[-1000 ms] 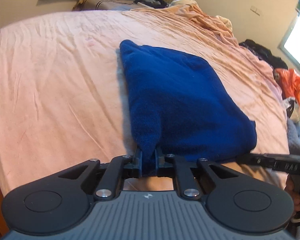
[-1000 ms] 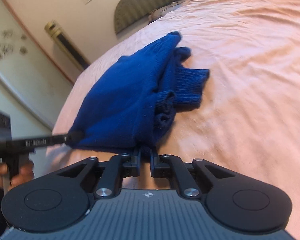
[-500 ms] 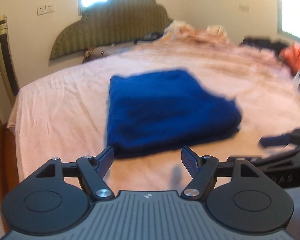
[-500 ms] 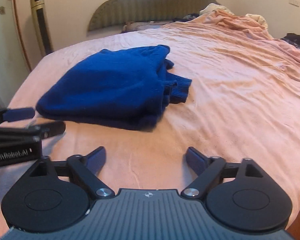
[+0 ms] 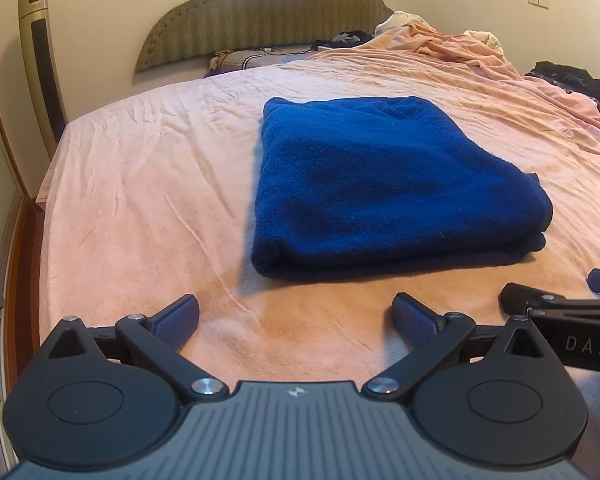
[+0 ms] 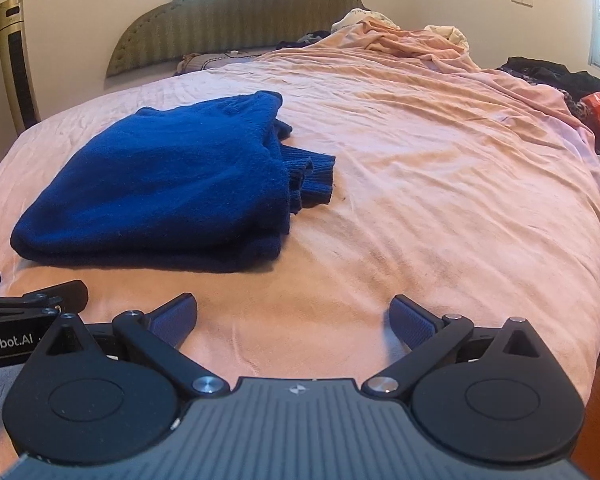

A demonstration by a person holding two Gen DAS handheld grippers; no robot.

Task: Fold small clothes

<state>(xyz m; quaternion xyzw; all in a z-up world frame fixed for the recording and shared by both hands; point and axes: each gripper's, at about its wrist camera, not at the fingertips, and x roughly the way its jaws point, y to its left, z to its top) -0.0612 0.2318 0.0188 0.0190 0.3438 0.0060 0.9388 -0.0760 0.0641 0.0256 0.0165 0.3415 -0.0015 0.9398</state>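
**A:** On the pink bedsheet (image 5: 148, 184), at about twelve o'clock from the left gripper (image 5: 296, 314), lies the blue sweater (image 5: 380, 184), folded into a block. Both tools released?

**B:** Yes. The right gripper (image 6: 294, 314) gapes empty too, with the sweater at ten o'clock.

**A:** Any risk?

**B:** A ribbed cuff (image 6: 314, 178) pokes out at the block's three o'clock edge. Tugging it could drag the layers apart.
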